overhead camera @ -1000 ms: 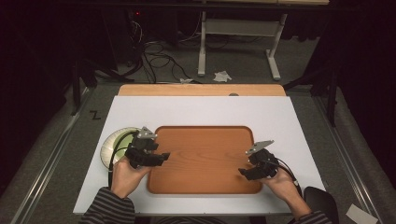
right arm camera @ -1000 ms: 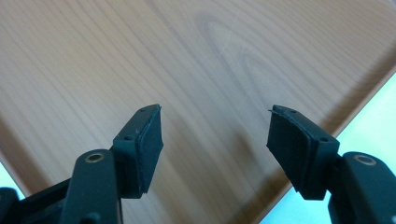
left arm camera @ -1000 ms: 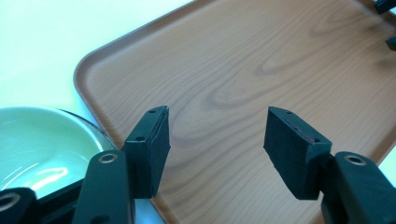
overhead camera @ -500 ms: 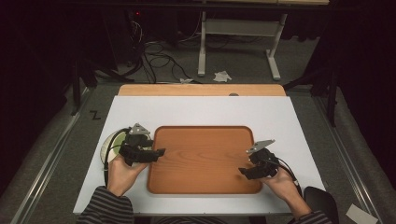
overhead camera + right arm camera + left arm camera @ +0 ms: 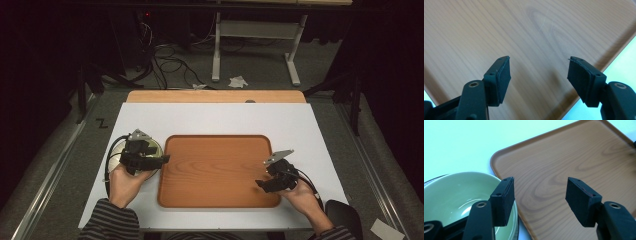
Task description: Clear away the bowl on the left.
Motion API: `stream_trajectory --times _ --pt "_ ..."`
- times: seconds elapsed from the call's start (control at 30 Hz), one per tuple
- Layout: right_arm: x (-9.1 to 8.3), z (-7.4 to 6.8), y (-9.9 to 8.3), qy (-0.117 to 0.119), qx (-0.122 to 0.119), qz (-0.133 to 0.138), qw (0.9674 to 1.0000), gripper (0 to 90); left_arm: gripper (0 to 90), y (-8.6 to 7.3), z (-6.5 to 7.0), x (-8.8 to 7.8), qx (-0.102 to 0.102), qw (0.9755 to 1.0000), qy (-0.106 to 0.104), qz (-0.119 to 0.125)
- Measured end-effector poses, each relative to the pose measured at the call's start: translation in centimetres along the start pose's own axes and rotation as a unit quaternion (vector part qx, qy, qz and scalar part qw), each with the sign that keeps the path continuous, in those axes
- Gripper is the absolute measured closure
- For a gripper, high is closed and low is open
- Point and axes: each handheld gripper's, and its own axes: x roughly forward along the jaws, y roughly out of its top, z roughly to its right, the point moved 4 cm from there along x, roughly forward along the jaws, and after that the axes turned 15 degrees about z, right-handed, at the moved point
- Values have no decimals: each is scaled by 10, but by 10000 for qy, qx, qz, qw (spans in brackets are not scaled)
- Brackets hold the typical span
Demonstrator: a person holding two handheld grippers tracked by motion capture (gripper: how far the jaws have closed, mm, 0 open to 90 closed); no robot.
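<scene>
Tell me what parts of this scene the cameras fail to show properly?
- Green bowl: in the high view the left gripper and hand cover most of it; in the left gripper view the bottom and left edges cut it off.
- Wooden tray: each gripper view crops it at the frame edges.
- Right gripper: too small in the high view to judge its jaws.
- Floor behind the table: too dark for detail.

Pale green bowl (image 5: 454, 195), wood-grain brown tray (image 5: 220, 170), striped sleeves (image 5: 107, 222).
</scene>
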Motion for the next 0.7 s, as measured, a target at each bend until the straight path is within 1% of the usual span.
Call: stream_trajectory --times 0.23,0.4,0.5,0.53,0.63,0.7 --pt "1 -1 0 20 -6 -15 10000 367 406 1 -9 -2 -80 9999 91 23" --pt "1 -1 0 -2 -1 -20 10000 367 407 2 -17 -5 -59 9996 257 27" --pt "2 -1 0 4 19 -3 10000 367 407 3 -19 -7 -92 9996 255 44" --pt "2 -1 0 17 1 -9 10000 367 408 3 -21 -8 -140 9995 274 62" --pt "1 -1 0 8 -10 -23 10000 367 408 3 -24 -9 -173 9994 293 72" --pt "2 -1 0 23 12 -17 10000 367 408 3 -28 -11 -222 9991 334 115"
